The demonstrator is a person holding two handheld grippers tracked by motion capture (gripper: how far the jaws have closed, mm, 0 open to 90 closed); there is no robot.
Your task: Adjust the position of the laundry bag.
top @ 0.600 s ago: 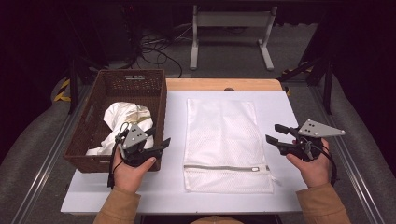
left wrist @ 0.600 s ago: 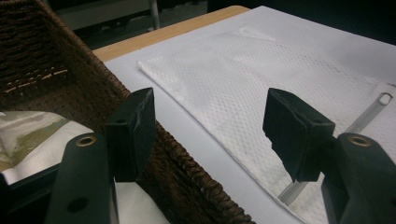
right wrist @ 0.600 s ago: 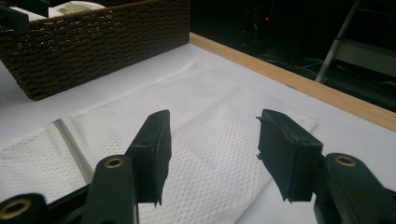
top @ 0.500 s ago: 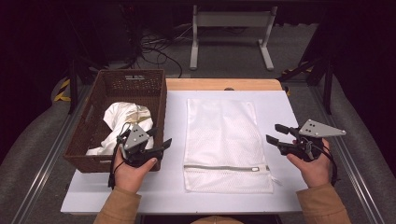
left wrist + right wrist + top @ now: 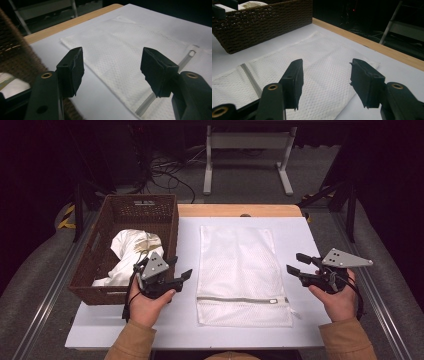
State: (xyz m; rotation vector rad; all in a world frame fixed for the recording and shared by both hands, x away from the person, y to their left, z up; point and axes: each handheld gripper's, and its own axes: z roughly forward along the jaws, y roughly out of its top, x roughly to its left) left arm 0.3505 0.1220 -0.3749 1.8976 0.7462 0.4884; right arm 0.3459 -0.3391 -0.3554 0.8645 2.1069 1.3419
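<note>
A white mesh laundry bag [image 5: 241, 272] lies flat in the middle of the white table [image 5: 310, 235], with its grey zipper [image 5: 235, 299] running across the end that is near the person. The left gripper [image 5: 181, 268] is held just beside the left edge of the bag, above the table, between the bag and a brown wicker basket [image 5: 169, 230]. Its jaws stand wide apart and hold nothing. In the left gripper view the bag [image 5: 130, 57] lies under and beyond the jaws, and the zipper pull [image 5: 192, 53] is seen to the right of them.

The right gripper [image 5: 298, 263] is held near the right edge of the bag, not touching it. Its jaws are also spread and empty. In the right gripper view the bag [image 5: 319, 72] lies below the jaws and the zipper [image 5: 249, 75] is on the left.

In the basket lies a crumpled white cloth [image 5: 129, 251].

I cannot read any brand, label or writing on the bag, the basket or the grippers.
</note>
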